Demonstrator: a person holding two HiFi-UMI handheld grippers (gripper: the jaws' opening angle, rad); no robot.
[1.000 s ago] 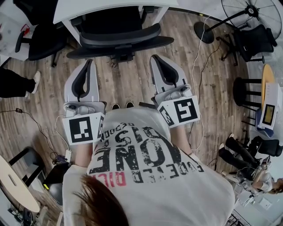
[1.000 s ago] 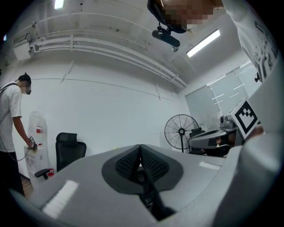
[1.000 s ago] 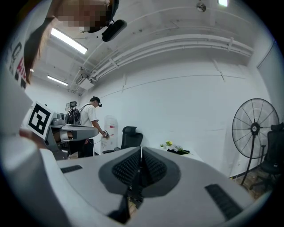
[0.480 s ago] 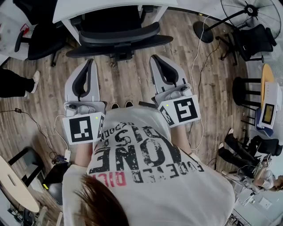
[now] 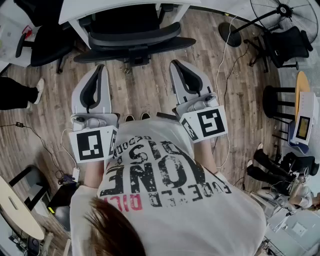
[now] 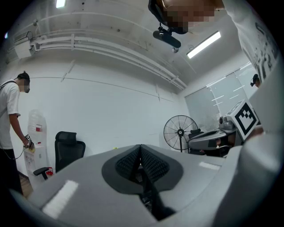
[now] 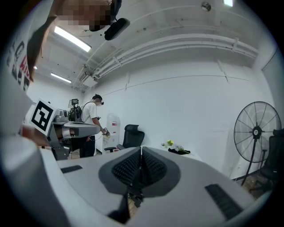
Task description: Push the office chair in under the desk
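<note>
1. Printed shirt (image 5: 160,180): worn by the person, nearest the camera, on the near side of the office chair (image 5: 135,42).
2. Left gripper (image 5: 102,68): held on the near side of the office chair, toward its left end. Jaws fully together, pad against pad, with nothing between them; the left gripper view (image 6: 140,149) shows only wall and ceiling beyond the tips.
3. Right gripper (image 5: 176,64): held on the near side of the office chair, toward its right end. Jaws likewise pressed together and empty, as the right gripper view (image 7: 141,151) shows. Neither gripper touches the chair.
4. Shoes (image 5: 136,118): two toes side by side on the wooden floor (image 5: 145,95), well short of the office chair, between the grippers.
5. Office chair: black, its curved back toward the person, its far part lying beneath the white top of the table (image 5: 100,7).
6. Second black chair (image 5: 45,47): left of the office chair, beside the table leg.
7. Standing fan (image 5: 280,12): far right of the office chair, with a white cable (image 5: 225,65) trailing over the floor toward the person.
</note>
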